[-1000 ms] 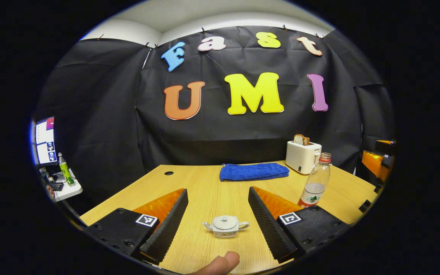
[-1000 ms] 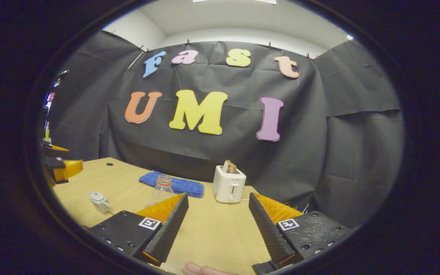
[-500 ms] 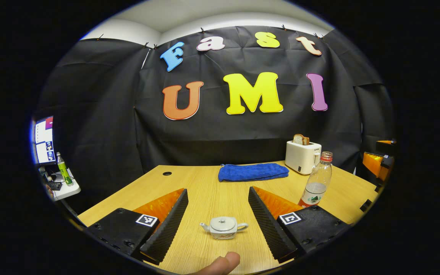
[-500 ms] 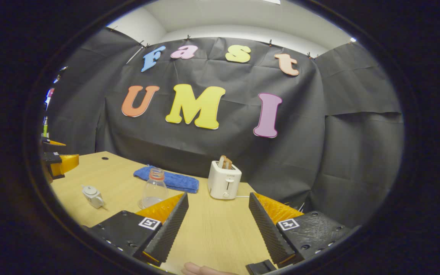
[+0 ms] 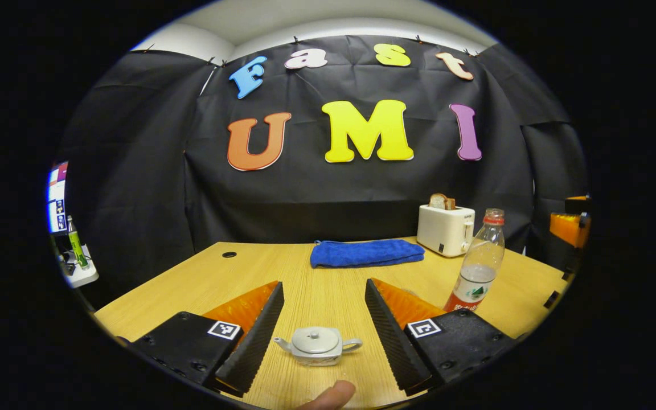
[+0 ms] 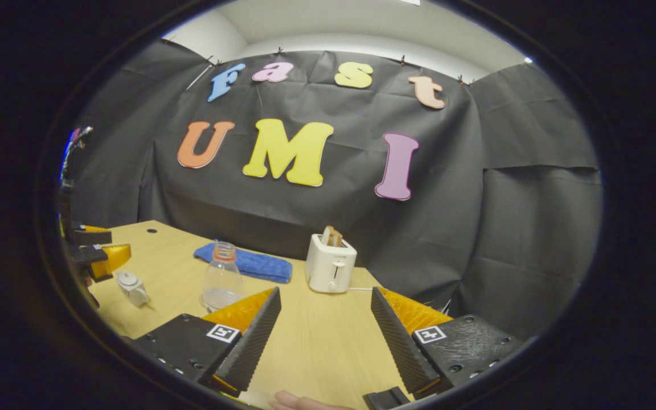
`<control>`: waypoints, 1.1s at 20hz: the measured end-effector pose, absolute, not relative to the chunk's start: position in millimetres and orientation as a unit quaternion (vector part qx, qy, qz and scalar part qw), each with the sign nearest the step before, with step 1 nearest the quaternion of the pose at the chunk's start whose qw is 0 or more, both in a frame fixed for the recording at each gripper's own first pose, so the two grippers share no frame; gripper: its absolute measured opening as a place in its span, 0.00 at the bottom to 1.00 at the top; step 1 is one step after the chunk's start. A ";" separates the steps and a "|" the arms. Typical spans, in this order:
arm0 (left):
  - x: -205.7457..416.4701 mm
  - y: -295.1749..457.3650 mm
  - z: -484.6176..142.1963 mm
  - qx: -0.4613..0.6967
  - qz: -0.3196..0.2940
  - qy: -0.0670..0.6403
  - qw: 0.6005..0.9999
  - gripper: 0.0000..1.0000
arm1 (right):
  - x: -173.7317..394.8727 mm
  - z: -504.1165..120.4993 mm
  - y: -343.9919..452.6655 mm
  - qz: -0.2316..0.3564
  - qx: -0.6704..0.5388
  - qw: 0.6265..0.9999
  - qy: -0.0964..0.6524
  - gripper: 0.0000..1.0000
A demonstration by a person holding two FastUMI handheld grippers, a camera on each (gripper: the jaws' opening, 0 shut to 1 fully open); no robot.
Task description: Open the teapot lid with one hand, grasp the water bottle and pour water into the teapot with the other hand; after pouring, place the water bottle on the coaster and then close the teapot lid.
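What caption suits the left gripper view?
Open left gripper framing a lidded teapot, water bottle standing to its right.

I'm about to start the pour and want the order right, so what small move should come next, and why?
Probably ease the left gripper down over the teapot and close on the lid knob. The lid is on, the teapot sits between open fingers, and the water bottle stands ungrasped left of the open right gripper.

A small white teapot (image 5: 317,344) is seen upright on the tabletop (image 5: 328,279) near its front edge, lid closed. A clear water bottle (image 5: 478,266), partly filled, is standing upright toward the right edge.
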State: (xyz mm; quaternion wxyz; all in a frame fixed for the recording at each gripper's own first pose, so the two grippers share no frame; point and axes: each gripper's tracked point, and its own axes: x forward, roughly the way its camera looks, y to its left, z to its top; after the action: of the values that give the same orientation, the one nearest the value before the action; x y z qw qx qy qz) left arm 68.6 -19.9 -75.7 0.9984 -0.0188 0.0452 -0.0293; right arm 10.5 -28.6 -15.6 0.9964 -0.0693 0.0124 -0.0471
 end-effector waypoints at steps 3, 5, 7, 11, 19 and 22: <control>74.4 -21.0 -96.7 -0.023 -0.028 0.074 0.997 0.79 | 13.1 -19.3 -30.3 -0.051 -0.068 0.996 0.019 0.98; 77.2 -19.6 -101.7 -0.027 -0.026 0.082 0.996 0.76 | 14.1 -21.7 -29.4 -0.052 -0.068 0.996 0.022 0.95; 81.0 -19.2 -107.1 -0.030 -0.025 0.083 0.996 0.74 | 14.6 -22.8 -28.1 -0.050 -0.069 0.996 0.023 0.98; 88.7 -22.4 -120.1 -0.033 -0.033 0.092 0.995 0.70 | 16.5 -26.6 -23.6 -0.047 -0.074 0.996 0.027 0.95; 100.2 -18.8 -138.6 -0.032 -0.025 0.110 0.993 0.47 | 19.9 -32.6 -13.5 -0.041 -0.079 0.995 0.035 0.97; 103.1 -14.8 -139.4 -0.029 -0.016 0.109 0.994 0.32 | 20.4 -36.2 -9.8 -0.035 -0.077 0.996 0.039 0.95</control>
State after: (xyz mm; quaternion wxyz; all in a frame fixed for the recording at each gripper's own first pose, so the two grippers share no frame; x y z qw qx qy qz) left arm 103.1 -14.8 -139.4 0.9935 -0.0292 0.1086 -0.0164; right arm 20.4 -9.8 -36.2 0.9956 -0.0774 0.0390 -0.0354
